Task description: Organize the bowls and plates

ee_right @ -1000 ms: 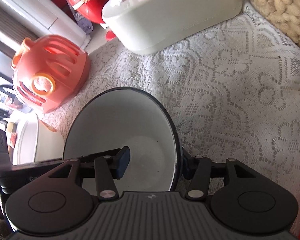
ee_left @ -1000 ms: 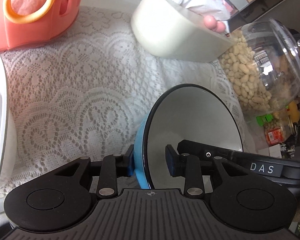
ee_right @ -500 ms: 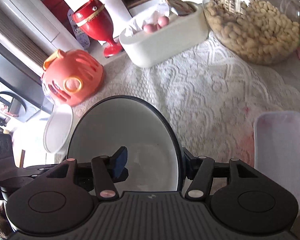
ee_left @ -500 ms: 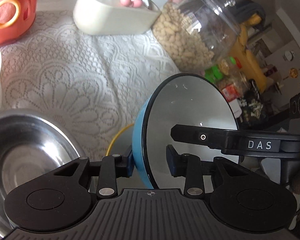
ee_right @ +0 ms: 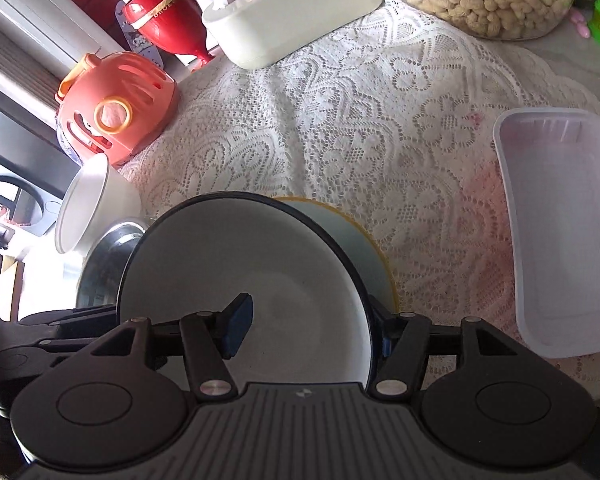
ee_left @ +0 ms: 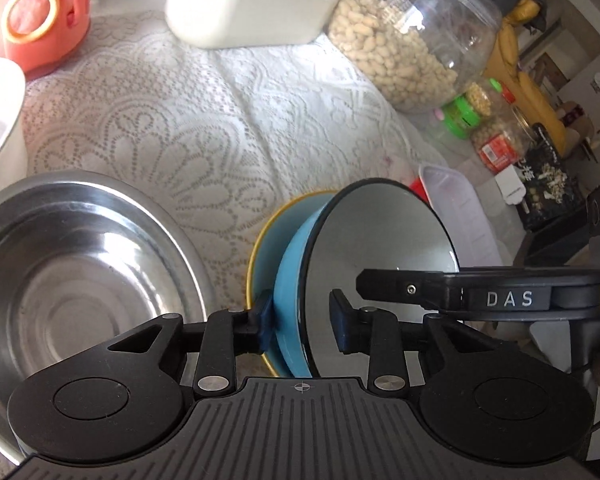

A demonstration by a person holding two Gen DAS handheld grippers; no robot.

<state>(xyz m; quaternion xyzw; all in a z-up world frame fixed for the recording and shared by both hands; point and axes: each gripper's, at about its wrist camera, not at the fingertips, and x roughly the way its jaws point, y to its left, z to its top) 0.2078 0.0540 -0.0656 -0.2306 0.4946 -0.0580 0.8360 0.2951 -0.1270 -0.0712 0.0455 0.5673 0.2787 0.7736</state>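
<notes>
Over the yellow-rimmed bowl (ee_left: pixel 260 248) on the lace cloth (ee_left: pixel 188 128), we carry the blue bowl (ee_left: pixel 290 300) between both grippers, tilted, its white inside facing right. The left gripper (ee_left: pixel 300 316) straddles the near rim: left pad on the blue wall, right pad seemingly just clear of the inside, so we cannot tell if it pinches; its fingers have just been closing. The right gripper (ee_right: pixel 310 328) straddles the opposite rim, its fingers having just been opening, outer pad hidden.

Step in hand, we judge: nest blue into yellow. Level it first, centre rim over rim, lower slowly, release both sides together.

Room: steel bowl (ee_left: pixel 80 280) just beside on the left, white bowl (ee_right: pixel 84 204) beyond it, plastic tub (ee_right: pixel 560 232) on the right near the table edge. Open cloth lies ahead, toward the peanut jar (ee_left: pixel 412 40).
</notes>
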